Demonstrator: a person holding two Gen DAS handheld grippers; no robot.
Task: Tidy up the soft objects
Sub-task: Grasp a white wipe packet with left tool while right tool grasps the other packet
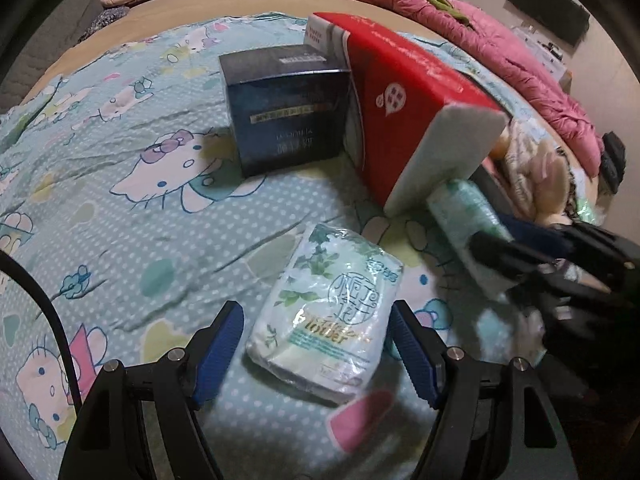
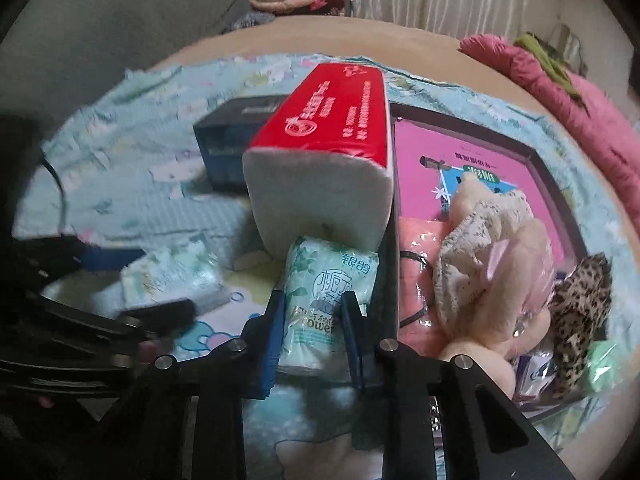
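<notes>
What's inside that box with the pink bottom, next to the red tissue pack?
In the pink-bottomed box lie a beige plush toy, a leopard-print cloth and a peach pack. They cover most of its printed floor; whatever lies beneath is hidden.

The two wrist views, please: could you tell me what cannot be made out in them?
- Left wrist view: right gripper motion-blurred; its tissue pack is a smear.
- Right wrist view: the held pack's lower end is hidden behind the blue pads.
- Right wrist view: the tray's contents overlap; the plush toy covers what lies beneath.
- Both views: dark box print is too small to read.
</notes>
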